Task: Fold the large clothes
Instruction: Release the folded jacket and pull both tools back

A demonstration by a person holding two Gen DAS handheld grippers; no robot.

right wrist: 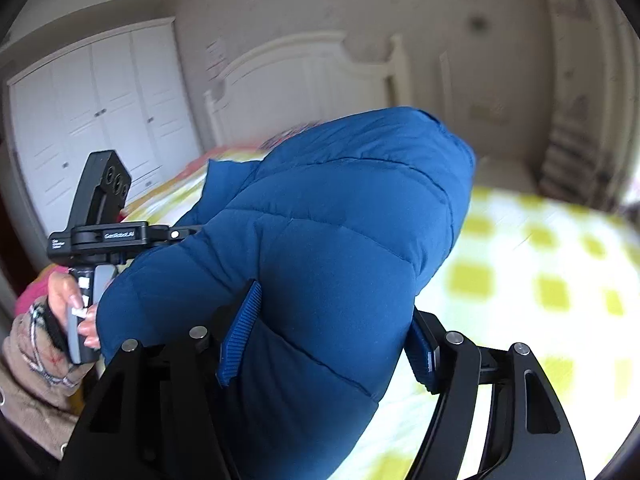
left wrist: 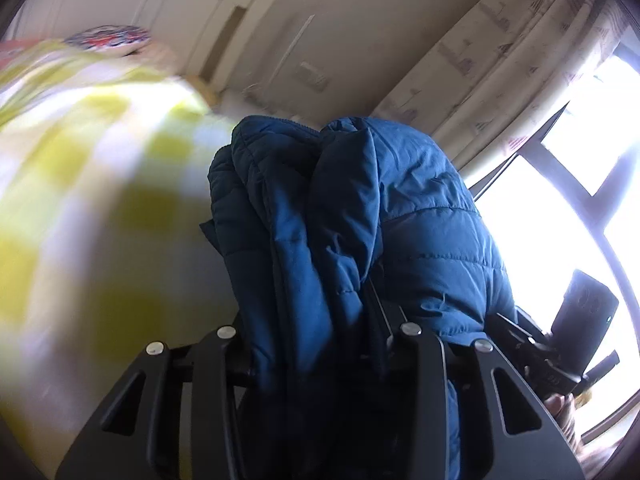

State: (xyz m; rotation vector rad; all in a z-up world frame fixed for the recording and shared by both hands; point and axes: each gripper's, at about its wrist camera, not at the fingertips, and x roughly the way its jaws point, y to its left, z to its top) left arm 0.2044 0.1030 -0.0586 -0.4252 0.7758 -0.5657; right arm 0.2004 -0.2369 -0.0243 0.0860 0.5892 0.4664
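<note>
A blue quilted puffer jacket [left wrist: 360,216] hangs bunched and lifted above the bed. In the left wrist view its folds run down between the jaws of my left gripper [left wrist: 320,328], which is shut on the cloth; the fingertips are hidden by the fabric. In the right wrist view a thick padded part of the jacket [right wrist: 340,220] fills my right gripper [right wrist: 332,344]. Its blue ribbed pads [right wrist: 240,332] press on both sides of that part. A person's hand [right wrist: 68,300] holds the left gripper's handle at the left.
A bed with a yellow and white checked sheet [right wrist: 520,280] lies below the jacket. A white headboard [right wrist: 296,80] and a white wardrobe [right wrist: 92,112] stand behind. A patterned curtain [left wrist: 500,60] and a bright window [left wrist: 560,208] are at the right.
</note>
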